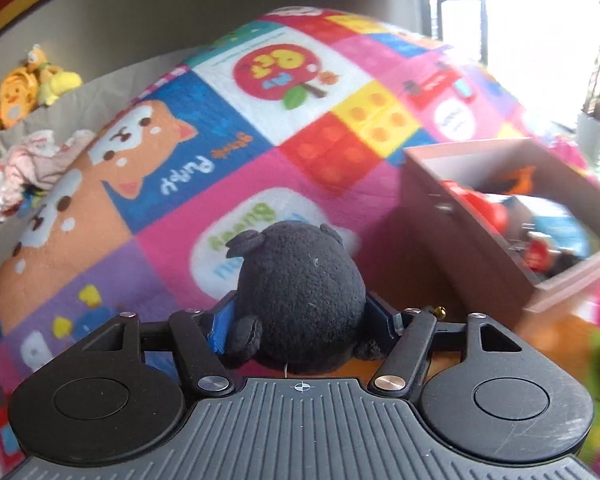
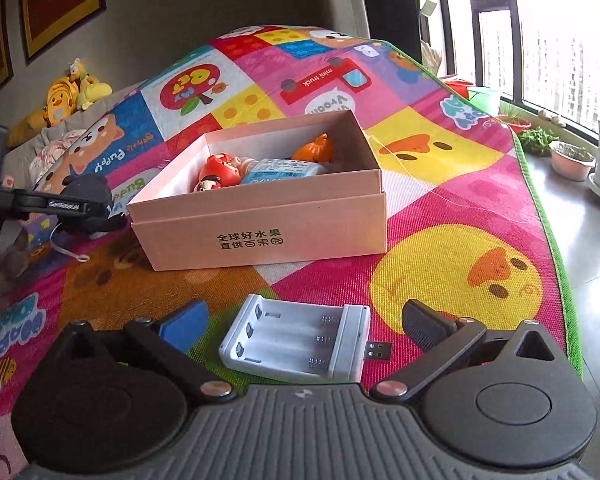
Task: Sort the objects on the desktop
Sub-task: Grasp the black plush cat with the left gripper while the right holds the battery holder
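Observation:
My left gripper (image 1: 300, 320) is shut on a black plush toy (image 1: 300, 292) and holds it above the play mat, left of the pink cardboard box (image 1: 460, 248). The same gripper and plush toy (image 2: 88, 200) show at the left in the right wrist view, beside the box (image 2: 260, 220). The box holds red figures (image 2: 220, 172), an orange toy (image 2: 314, 148) and a blue-white packet (image 2: 280, 170). My right gripper (image 2: 304, 320) is open, its fingers either side of a white battery charger (image 2: 300, 344) with a USB plug that lies on the mat.
A colourful play mat (image 2: 440, 208) covers the surface. Yellow plush toys (image 2: 64, 96) and crumpled cloth (image 1: 28, 168) lie at the far left. Plant pots (image 2: 572, 160) stand on the window ledge to the right.

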### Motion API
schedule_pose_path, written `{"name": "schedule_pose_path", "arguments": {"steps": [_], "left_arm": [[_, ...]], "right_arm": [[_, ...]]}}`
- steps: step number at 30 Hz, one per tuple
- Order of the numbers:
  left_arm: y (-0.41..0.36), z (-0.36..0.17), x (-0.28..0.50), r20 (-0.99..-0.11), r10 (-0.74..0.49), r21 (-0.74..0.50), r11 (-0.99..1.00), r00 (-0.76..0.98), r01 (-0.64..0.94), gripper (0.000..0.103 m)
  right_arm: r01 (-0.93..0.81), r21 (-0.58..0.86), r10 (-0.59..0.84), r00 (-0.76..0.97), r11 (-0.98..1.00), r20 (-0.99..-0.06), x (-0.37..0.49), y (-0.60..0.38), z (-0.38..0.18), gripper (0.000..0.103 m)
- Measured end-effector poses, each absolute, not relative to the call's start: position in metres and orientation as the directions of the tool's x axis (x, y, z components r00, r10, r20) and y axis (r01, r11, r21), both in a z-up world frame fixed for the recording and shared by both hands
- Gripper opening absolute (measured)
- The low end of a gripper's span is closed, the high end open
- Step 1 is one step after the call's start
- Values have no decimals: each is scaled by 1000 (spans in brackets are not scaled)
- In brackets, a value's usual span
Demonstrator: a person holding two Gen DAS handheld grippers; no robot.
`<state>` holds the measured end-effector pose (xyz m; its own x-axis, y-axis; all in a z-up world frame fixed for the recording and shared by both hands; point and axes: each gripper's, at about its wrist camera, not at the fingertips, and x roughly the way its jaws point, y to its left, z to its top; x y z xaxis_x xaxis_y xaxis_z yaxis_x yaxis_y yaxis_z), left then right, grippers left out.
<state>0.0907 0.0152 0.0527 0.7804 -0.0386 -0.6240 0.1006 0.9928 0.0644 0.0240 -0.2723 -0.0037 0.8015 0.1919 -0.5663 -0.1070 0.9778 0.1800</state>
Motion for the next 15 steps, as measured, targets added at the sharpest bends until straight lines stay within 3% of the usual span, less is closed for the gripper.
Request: {"name": "schedule_pose_path", "arguments": {"steps": [4,7,10,15], "left_arm": [[3,66,28,-618,-324,-200,946,716,255,71],[-6,53,4,-622,-422,-310,906,660,287,72],[-6,36,-3,-647,-424,-339,905,634,258,73],[15,36,-11,-633,-355,-305,931,688,200,90]], "right_arm": [[-81,196,180,804,977,-566,24,-276,-5,103],[-77,193,174,807,978,-564,24,-276,-5,103],[-70,185,165,806,980,-569,24,-275,-5,103],[-60,185,158,797,981,-582,27,-275,-5,103]]}}
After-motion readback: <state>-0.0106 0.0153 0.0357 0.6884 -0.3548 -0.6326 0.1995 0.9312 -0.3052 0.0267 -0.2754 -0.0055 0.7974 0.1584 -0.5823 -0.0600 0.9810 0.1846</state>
